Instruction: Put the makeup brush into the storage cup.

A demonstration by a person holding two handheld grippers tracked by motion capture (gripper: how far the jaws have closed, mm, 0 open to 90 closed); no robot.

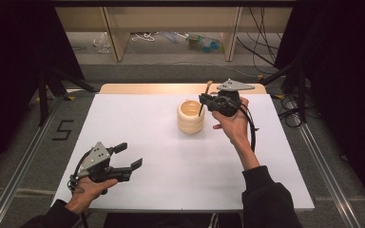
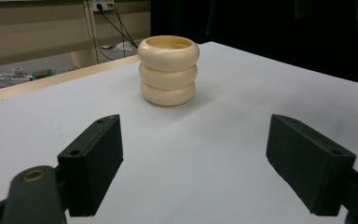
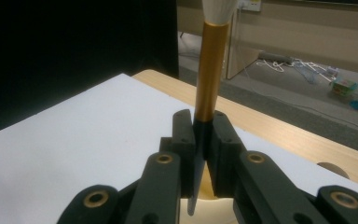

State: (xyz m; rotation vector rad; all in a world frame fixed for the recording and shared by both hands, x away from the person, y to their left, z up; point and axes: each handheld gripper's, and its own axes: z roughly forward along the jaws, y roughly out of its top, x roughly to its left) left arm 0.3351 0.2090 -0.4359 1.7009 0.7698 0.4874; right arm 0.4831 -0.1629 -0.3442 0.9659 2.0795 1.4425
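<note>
Nearest the person, the left gripper (image 1: 126, 159) hovers low over the white surface (image 1: 171, 161), well apart from the cream holder (image 1: 191, 116) and on the person's side of it. Its jaws stand spread wide with nothing between them; in the left gripper view the holder (image 2: 168, 70) sits ahead of the gap, a stack of three rounded rings with an open top. Farther off, just beside the holder on its right, the right gripper (image 1: 203, 100) is held up in the right hand (image 1: 233, 124). Its jaws are pressed together on a brush (image 3: 209, 79), pinching the dark lower handle. The gold shaft rises to a pale tuft, and the dark tip points down over the holder's mouth.
</note>
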